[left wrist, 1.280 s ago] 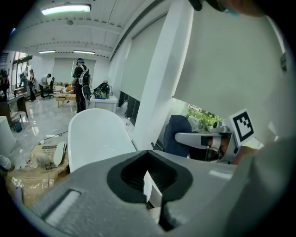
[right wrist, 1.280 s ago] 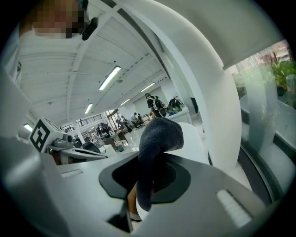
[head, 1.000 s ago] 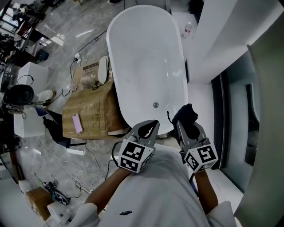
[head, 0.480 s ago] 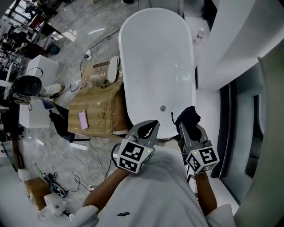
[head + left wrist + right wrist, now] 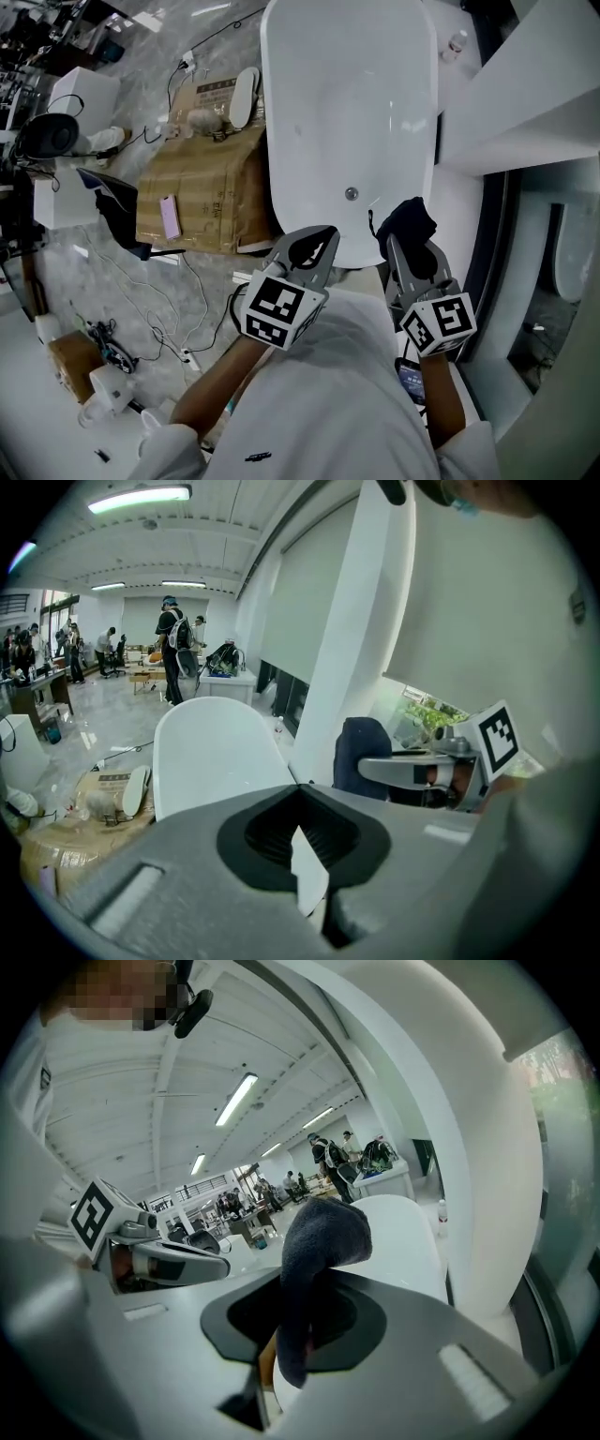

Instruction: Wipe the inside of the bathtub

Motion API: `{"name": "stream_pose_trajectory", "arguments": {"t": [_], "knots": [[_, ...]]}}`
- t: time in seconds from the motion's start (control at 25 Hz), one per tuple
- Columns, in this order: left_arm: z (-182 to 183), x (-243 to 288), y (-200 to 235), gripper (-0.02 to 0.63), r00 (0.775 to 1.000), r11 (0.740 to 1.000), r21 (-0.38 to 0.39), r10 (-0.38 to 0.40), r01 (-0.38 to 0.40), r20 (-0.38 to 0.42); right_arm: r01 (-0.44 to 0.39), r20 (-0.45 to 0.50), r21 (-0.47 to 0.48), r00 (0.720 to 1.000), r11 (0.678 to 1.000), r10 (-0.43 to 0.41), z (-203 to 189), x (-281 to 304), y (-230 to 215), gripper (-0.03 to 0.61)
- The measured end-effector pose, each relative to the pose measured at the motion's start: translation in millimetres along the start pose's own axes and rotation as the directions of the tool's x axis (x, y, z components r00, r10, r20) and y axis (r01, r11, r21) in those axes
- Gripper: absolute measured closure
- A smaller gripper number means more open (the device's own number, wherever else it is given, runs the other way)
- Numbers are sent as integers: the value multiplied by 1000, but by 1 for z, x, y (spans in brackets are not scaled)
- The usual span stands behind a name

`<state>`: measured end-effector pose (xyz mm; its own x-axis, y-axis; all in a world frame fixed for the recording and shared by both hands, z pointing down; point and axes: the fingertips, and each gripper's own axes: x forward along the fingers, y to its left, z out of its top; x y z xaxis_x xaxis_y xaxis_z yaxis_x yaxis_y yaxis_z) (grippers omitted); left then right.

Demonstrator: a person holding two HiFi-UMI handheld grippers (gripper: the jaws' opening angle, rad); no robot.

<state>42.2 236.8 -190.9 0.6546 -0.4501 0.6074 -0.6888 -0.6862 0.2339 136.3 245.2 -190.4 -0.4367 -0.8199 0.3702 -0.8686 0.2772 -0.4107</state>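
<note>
My right gripper (image 5: 412, 247) has its jaws clamped on a dark cloth (image 5: 410, 225), which bunches up above them and hangs a little way down between them. My left gripper (image 5: 317, 246) is closed tip to tip with nothing in it; through the gap behind the tips I see only the white of the bathtub (image 5: 347, 112).

Both grippers sit at the near end of the bathtub, close to my chest. The cloth hovers over the near rim, just to the right of the drain (image 5: 351, 194), and I can't see it touching the tub wall or the floor of the tub anywhere. The left gripper is at the near rim too, toward the tub's left side.

As I judge it, the wiping itself has not begun. The cloth is in hand, so the picking-up part is done, but the whole inside is left: the floor around the drain, the long side walls and the far end. The inside looks dry and bare, with only light glinting off it, so I can't tell any wiped patch from an unwiped one.

Next I would lower the cloth past the near rim onto the tub floor.
</note>
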Motion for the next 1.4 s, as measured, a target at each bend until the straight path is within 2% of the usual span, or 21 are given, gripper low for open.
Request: {"name": "stream_pose_trajectory", "arguments": {"t": [0.32, 0.56, 0.88, 0.96, 1.12, 1.28, 1.4], "knots": [[-5, 44, 52, 615, 998, 999, -35, -9, 7, -61, 11, -94, -4, 995, 1000, -12, 0, 55, -19, 522], [-21, 88, 99, 615, 993, 996, -89, -21, 11, -113, 53, -161, -57, 985, 997, -62, -21, 106, -44, 522], [-58, 146, 149, 615, 980, 989, -128, -92, 70, -175, 95, -248, -34, 964, 995, -100, -67, 178, -80, 522], [-76, 158, 159, 615, 975, 991, -113, -98, 76, -200, 104, -275, -25, 955, 994, -107, -86, 192, -84, 522], [-105, 188, 190, 615, 970, 997, -37, -73, 66, -234, 92, -300, -38, 949, 995, -99, -111, 226, -96, 522], [-131, 201, 204, 615, 952, 996, -52, -87, 75, -292, 101, -314, -45, 943, 994, -110, -118, 239, -110, 522], [-137, 216, 217, 615, 952, 996, -42, -87, 79, -294, 123, -303, -51, 944, 991, -132, -122, 255, -127, 522]]}}
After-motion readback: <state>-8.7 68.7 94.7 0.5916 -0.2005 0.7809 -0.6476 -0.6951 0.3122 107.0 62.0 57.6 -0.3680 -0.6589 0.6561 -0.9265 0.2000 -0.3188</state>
